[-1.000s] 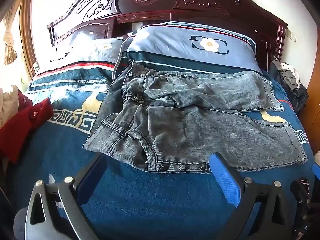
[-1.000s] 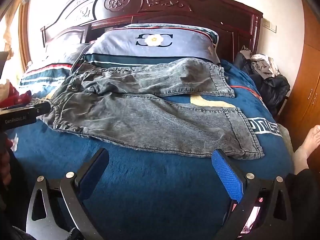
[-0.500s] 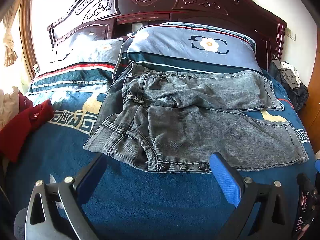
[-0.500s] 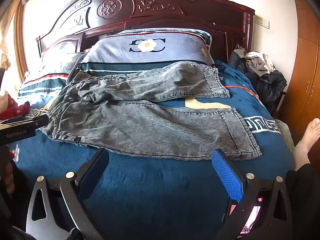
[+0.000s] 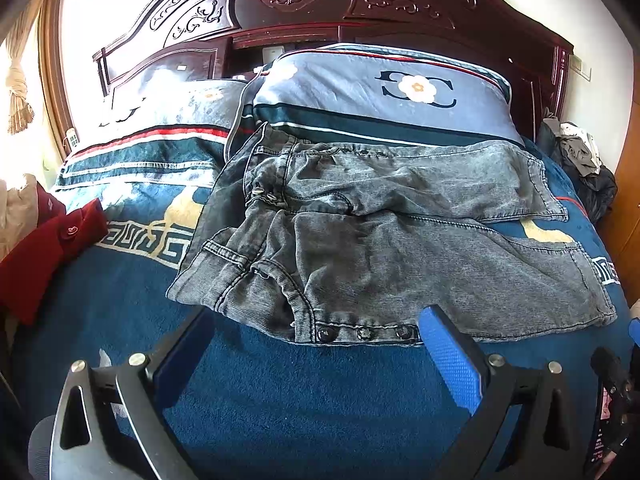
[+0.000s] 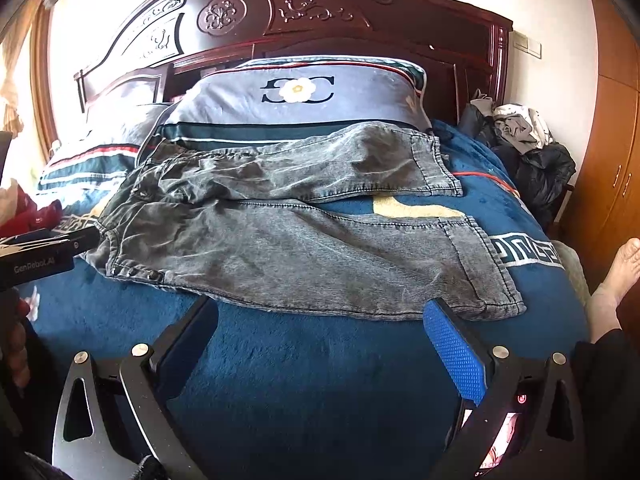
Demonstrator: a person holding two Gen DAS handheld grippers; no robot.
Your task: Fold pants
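the left gripper point(image 5: 316, 336) hangs with its jaws spread wide and empty just short of the buttoned waistband point(image 5: 362, 334) of the grey denim pants point(image 5: 400, 248), and the right gripper point(image 6: 320, 320) is equally agape with nothing in it, its blue pad point(image 6: 454, 354) near the hem of the nearer leg point(image 6: 490, 276). over the last second the right view has crept closer to that hem while the left barely shifted, so i judge both are lining up for a first grasp; no fold is made yet. the pants lie spread on the blue blanket point(image 6: 320, 380), the far leg resting against a pillow point(image 6: 304, 96). the waistband's left side is rumpled, and its layers are hard to sort out.
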